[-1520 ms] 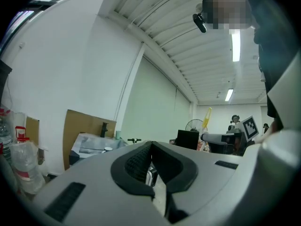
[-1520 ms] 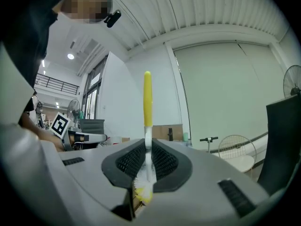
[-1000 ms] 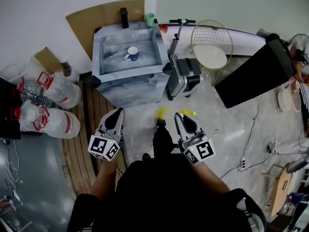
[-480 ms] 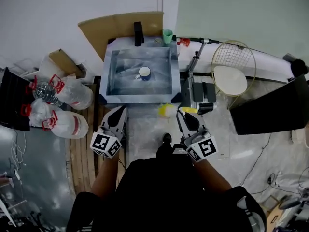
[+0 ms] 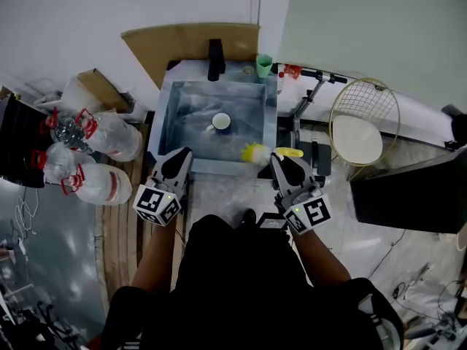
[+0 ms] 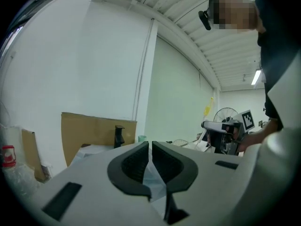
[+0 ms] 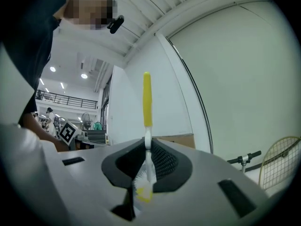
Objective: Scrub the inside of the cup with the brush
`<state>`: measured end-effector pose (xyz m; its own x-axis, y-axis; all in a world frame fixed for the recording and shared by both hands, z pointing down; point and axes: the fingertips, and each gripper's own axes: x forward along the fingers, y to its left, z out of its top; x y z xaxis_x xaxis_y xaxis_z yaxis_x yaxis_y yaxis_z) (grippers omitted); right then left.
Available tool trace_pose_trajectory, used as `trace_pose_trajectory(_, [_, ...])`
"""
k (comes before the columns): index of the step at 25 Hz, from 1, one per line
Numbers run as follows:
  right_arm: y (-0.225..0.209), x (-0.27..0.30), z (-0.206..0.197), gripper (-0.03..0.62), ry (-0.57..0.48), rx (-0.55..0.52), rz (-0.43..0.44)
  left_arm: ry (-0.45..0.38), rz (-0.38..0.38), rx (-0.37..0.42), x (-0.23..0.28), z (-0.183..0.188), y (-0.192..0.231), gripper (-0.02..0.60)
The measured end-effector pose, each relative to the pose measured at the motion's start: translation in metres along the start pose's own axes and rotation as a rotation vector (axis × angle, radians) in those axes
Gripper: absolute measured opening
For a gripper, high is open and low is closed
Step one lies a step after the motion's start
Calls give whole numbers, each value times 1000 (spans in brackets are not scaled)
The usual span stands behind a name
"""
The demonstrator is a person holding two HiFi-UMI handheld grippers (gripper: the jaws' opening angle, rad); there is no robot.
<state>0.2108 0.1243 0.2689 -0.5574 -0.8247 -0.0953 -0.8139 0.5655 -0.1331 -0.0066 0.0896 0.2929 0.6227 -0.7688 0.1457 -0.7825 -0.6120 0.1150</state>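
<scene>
- The sink (image 5: 169, 133) is my landmark. Both forearms reach toward its near rim side by side, roughly parallel, and both tools point about level rather than down into the basin. As I judge it, coming in this flat risks knocking a tool against the near wall before anything reaches the cup.
- The left tool (image 5: 179, 155) sits at the sink's near left edge. Its jaws are pressed together with nothing between them. If it goes in like that it cannot steady the cup, so it needs to spread first.
- The right tool (image 5: 282, 160) is at the sink's near right corner, clamped on the brush (image 5: 257, 152). The brush lies crosswise to the jaws and is pinched at its thin white neck, between the bristle head and the yellow handle. I think that narrow hold could let the brush pivot or slip once the bristles press on a wall.
- The cup (image 5: 221, 122) stands mouth up in the middle of the sink floor, well apart from both tools and unheld. Scrubbing it loose would likely push it about or tip it.
</scene>
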Motion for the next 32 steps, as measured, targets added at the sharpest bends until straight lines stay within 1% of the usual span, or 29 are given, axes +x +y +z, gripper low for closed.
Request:
trace_pose_trajectory(5, [-24, 41, -5, 48, 21, -14, -7, 50, -20, 12, 40, -17, 39, 69])
trace_pose_trajectory(8, [-33, 70, -9, 48, 36, -25, -16, 111, -55, 38, 65, -38, 67, 105])
trace_pose_trajectory(11, [-40, 97, -14, 48, 57, -29, -34, 204, -125, 87, 91, -67, 89, 137])
trace_pose_trajectory(16, [-50, 139, -27, 48, 100, -25, -49, 388, -281, 204, 131, -126, 115, 173])
trace_pose_trajectory(19, [-56, 160, -38, 48, 132, -24, -64, 476, -367, 258, 152, -153, 122, 183])
trace_pose_trajectory(25, [-63, 192, -57, 48, 174, -22, -98, 605, -514, 328, 177, -209, 122, 187])
trace_pose_trajectory(28, [-65, 204, -65, 48, 196, -20, -115, 660, -557, 344, 180, -238, 124, 189])
trace_pose_trajectory(32, [-68, 220, -71, 48, 195, -13, -121, 720, -578, 341, 184, -265, 129, 187])
